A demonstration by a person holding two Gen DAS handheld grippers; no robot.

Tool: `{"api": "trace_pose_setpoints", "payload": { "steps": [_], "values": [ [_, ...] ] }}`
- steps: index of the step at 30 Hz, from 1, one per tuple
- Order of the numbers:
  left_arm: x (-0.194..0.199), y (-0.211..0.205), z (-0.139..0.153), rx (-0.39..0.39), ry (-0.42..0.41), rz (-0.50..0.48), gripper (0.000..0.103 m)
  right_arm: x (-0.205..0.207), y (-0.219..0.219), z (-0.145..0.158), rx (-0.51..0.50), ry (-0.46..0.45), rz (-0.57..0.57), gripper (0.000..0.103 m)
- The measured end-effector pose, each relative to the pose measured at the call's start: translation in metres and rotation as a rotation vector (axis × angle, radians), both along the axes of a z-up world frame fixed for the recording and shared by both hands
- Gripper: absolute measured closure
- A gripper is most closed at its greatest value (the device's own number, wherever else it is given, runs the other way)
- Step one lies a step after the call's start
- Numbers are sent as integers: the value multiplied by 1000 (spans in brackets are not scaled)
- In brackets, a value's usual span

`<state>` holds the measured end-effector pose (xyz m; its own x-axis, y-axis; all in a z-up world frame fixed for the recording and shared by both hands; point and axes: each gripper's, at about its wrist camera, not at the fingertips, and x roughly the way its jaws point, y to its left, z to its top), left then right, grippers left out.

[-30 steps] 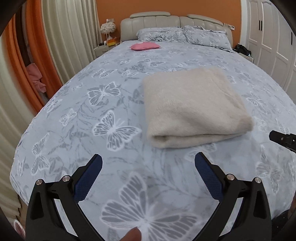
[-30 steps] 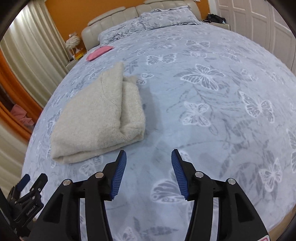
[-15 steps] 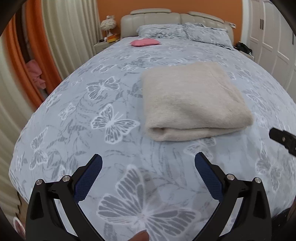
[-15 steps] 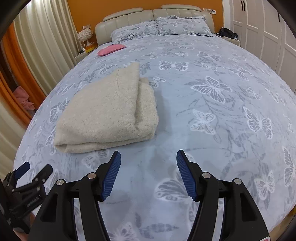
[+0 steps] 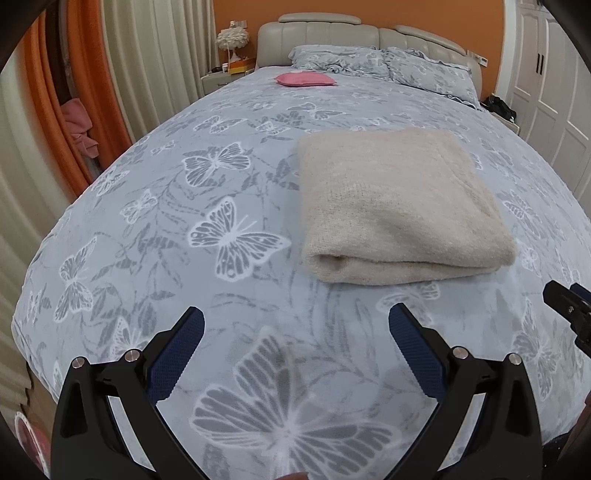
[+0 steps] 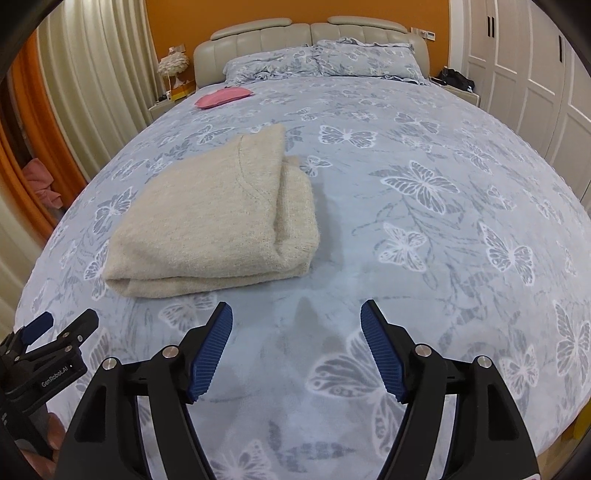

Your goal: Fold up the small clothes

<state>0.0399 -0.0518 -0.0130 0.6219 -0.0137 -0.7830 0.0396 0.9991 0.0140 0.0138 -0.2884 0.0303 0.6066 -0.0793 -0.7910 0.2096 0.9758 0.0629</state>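
1. Sweater (image 5: 399, 206): a beige knit one, folded into a thick rectangle, lies flat on the bed (image 5: 184, 206) on the grey-blue butterfly cover. Its rounded fold edge faces the cameras.
2. In the right wrist view the sweater (image 6: 214, 218) shows stacked layers at its right side and a curved seam across the top layer.
3. Left gripper (image 5: 295, 325): its blue-padded fingers stand wide apart over bare cover, with nothing between them. It is near the sweater's front edge but not touching it.
4. Right gripper (image 6: 296, 319): the jaws are opening, with only cover between them. It hangs just in front of the sweater's near right corner, clear of the knit.
5. Each gripper appears at the edge of the other's view: the right one at the far right of the left wrist view, the left one at the lower left of the right wrist view, beside the sweater's near left corner.
6. A pink cushion (image 5: 306, 79) lies well beyond the sweater, near the pillows (image 5: 376, 64) and the padded headboard (image 6: 314, 33).
7. A lamp (image 5: 232, 38) stands on the nightstand left of the bed. Curtains (image 5: 147, 62) hang on the left, white wardrobe doors (image 6: 524, 66) on the right, and the wall behind is orange.
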Motion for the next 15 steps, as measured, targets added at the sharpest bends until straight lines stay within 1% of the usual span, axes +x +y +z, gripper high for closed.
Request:
{"api": "trace_pose_setpoints", "payload": {
  "steps": [3, 10, 15],
  "values": [
    [1, 3, -1, -9, 3, 11, 5, 0, 1, 0, -6, 3, 8, 33],
    [-4, 5, 3, -10, -50, 15, 5, 0, 9, -1, -32, 2, 33, 33],
    [-6, -5, 4, 18, -64, -30, 5, -1, 12, -2, -38, 4, 32, 32]
  ]
}}
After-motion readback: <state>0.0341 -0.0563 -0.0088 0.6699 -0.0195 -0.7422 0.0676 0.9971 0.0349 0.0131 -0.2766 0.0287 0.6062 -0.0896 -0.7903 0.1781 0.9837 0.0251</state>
